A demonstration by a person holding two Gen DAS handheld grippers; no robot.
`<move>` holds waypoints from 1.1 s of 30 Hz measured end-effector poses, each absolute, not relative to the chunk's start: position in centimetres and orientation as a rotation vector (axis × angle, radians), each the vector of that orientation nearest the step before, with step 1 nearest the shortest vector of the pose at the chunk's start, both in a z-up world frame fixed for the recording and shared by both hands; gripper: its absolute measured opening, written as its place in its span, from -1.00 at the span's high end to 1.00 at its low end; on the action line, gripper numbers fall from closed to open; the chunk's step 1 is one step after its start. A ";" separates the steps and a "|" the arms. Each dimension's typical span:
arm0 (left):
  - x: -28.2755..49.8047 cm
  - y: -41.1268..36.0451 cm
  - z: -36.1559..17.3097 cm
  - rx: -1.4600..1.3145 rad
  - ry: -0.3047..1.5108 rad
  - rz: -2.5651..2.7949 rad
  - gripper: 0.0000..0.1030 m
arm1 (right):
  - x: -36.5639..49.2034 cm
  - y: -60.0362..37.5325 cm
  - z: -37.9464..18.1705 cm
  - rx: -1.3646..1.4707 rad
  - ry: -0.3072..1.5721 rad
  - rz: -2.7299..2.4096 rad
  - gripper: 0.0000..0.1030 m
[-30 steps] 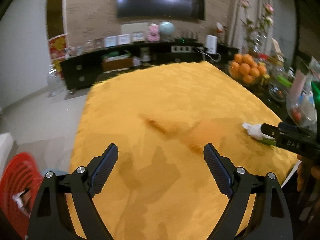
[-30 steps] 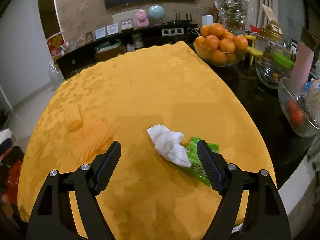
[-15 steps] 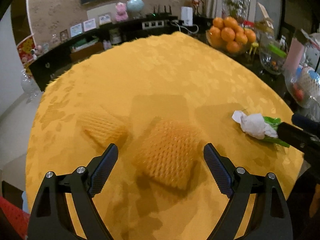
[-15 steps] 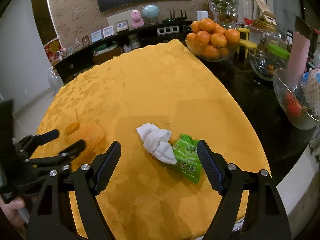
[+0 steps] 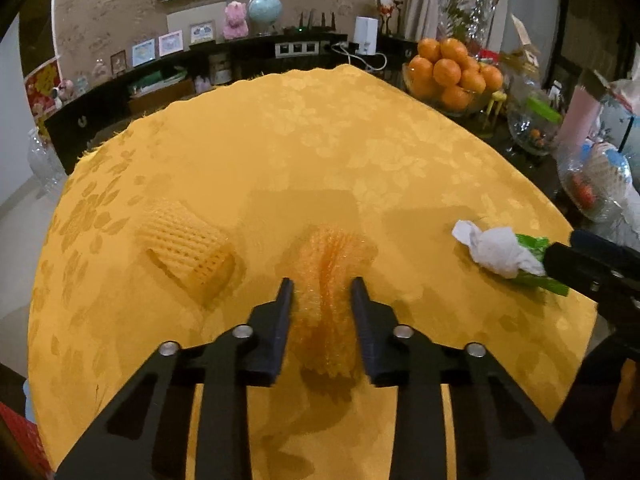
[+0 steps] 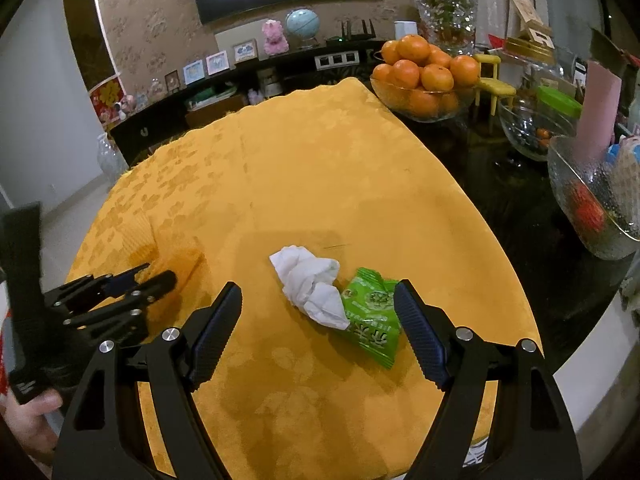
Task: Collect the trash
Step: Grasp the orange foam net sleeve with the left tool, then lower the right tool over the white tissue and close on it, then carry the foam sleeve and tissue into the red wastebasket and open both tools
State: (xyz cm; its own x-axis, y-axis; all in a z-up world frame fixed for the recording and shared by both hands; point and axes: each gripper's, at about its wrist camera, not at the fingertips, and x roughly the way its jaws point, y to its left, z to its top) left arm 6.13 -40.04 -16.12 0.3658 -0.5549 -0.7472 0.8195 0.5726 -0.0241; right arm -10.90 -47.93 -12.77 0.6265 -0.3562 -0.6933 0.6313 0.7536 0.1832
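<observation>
An orange foam fruit net point(image 5: 332, 248) lies on the yellow tablecloth point(image 5: 320, 140). My left gripper point(image 5: 322, 286) is closing on it, and its pads squeeze the net into a narrow ridge. A paler yellow foam net point(image 5: 188, 248) sits just to its left. In the right wrist view, a crumpled white tissue point(image 6: 312, 284) and a green snack wrapper point(image 6: 372, 316) lie touching each other between the fingers of my right gripper point(image 6: 318, 287). It is open and hovers just above them. The left gripper point(image 6: 156, 274) shows at the left edge of that view.
A glass bowl of oranges point(image 6: 424, 76) stands at the cloth's far right corner. More glass bowls point(image 6: 592, 208) and jars crowd the dark tabletop along the right. A red basket point(image 5: 16, 440) sits on the floor, lower left. A dark sideboard point(image 5: 160, 92) runs behind the table.
My left gripper came forward and down over the orange foam net, then its jaws closed on it, bunching the net up. The right gripper stayed over the tissue and wrapper.
</observation>
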 end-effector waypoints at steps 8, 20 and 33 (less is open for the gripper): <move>5.7 -36.7 -15.4 0.321 0.800 -0.917 0.58 | -8.7 -47.7 -13.4 0.357 0.715 -0.595 -0.47; 5.1 -28.7 -11.4 0.204 0.718 -0.850 0.58 | -3.3 -49.4 -16.8 0.318 0.856 -0.616 -0.12; 5.9 -24.5 -9.3 0.120 0.672 -0.772 0.58 | -1.3 -43.8 -15.6 0.238 0.806 -0.406 0.38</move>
State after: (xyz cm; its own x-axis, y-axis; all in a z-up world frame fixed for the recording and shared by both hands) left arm 5.92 -24.54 -9.26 0.5211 -0.6055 -0.6015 0.6792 0.7210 -0.1373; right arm -1.29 -43.80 -15.60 0.6213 -0.2607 -0.7389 0.4391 0.8969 0.0528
